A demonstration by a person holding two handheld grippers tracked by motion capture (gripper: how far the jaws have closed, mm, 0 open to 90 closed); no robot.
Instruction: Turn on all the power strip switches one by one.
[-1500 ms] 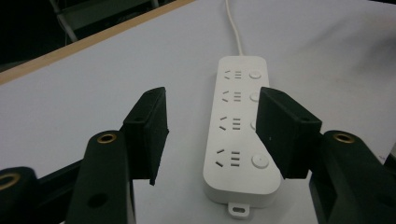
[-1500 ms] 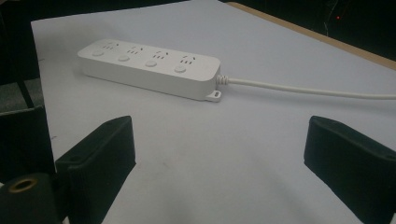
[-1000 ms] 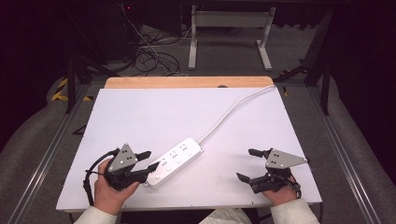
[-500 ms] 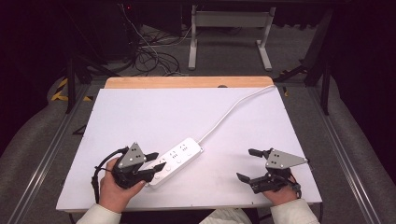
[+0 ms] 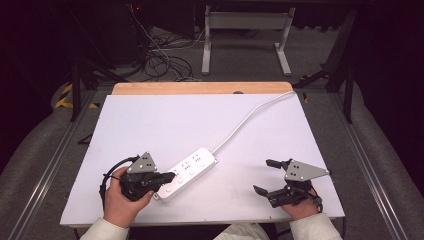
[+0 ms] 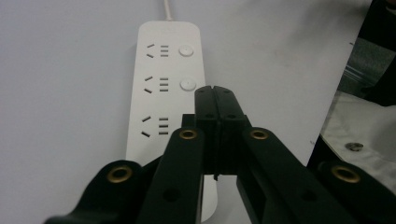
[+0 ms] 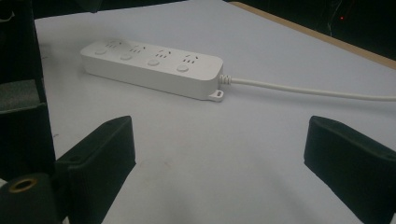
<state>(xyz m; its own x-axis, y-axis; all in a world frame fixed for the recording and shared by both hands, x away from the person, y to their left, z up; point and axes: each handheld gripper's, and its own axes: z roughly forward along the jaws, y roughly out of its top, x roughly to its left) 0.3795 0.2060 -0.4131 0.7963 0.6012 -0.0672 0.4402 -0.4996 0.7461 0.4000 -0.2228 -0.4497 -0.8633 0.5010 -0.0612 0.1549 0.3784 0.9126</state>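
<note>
High view: left gripper, jaws pressed together, has slid right since 1 s ago, tips now over power strip lower-centre frame, prob. aiming at switch button. Right gripper unmoved, jaws wide, lower right.

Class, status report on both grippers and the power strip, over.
Left gripper shut, fingers over white four-socket power strip. Right gripper open, empty. Strip flat on white table, nothing blocking.

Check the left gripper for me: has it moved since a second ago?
Yes. The left gripper has slid rightward and now sits, jaws closed, over the near end of the power strip, which hasn't shifted on the white table.
</note>
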